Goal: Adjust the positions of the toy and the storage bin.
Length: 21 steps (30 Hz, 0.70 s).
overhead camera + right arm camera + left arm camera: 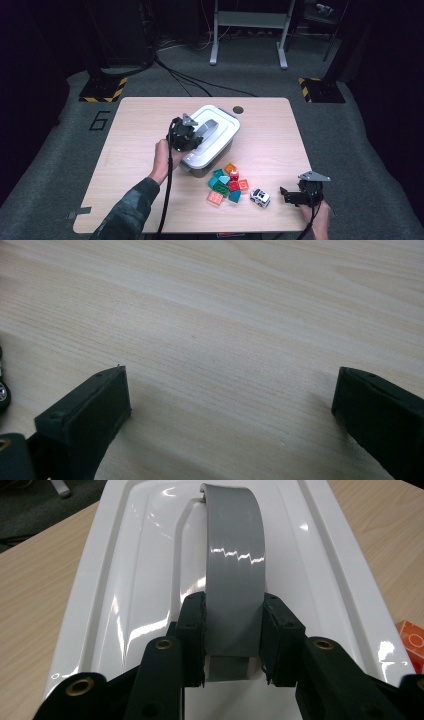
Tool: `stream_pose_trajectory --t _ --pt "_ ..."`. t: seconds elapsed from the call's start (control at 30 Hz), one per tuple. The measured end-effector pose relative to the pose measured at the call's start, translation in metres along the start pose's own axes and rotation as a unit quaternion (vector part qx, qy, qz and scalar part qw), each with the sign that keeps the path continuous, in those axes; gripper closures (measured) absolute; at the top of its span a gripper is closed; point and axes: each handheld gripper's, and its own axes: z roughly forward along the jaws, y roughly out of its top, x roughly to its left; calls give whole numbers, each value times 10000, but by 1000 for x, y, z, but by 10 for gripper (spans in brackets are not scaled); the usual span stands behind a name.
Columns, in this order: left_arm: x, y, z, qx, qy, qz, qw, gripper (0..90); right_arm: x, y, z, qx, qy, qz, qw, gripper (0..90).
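Your left claw [234, 640] is clamping the grey handle [235, 570] of the lidded white box [212, 137] at mid-worktop [140, 125]; its contents are hidden. Your right claw [230, 415] is gaping apart near the front right corner, beside the toy car [260, 197] and loose blocks [226, 184].

Across the middle of the frame, a pale wooden table [280, 135] with rounded corners, grain running left to right. Near its far edge, just right of centre, a small round dark hole [238, 109]. At its lower left corner, a grey tab [80, 213] sticking out. Underneath and all around, grey carpet [350, 150]. Left of the table, a black "6" [100, 120] marked on the floor. Upper left and upper right, yellow-and-black striped plates [103, 90] [320, 90]. Top centre, a white metal stand [248, 20] on two feet. From upper left toward the table, black cables [200, 82].
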Motion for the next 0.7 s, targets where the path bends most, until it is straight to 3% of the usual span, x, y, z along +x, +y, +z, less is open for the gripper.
stream_pose_trajectory --t 0.2,0.37,0.5,0.57,0.7 --pt "0 -7 -8 25 -85 -56 9999 644 0 0 0 6 -4 2 10000 15" --pt "6 2 -6 5 -133 -48 9999 436 0 0 0 4 -3 3 10000 15" --pt "7 13 0 28 -208 -35 9998 421 0 0 0 -4 0 5 10000 15" --pt "9 18 6 84 -272 64 9996 425 0 0 0 -2 0 4 10000 15" --pt "11 23 15 128 -334 36 9994 503 0 0 0 2 -4 5 10000 15"
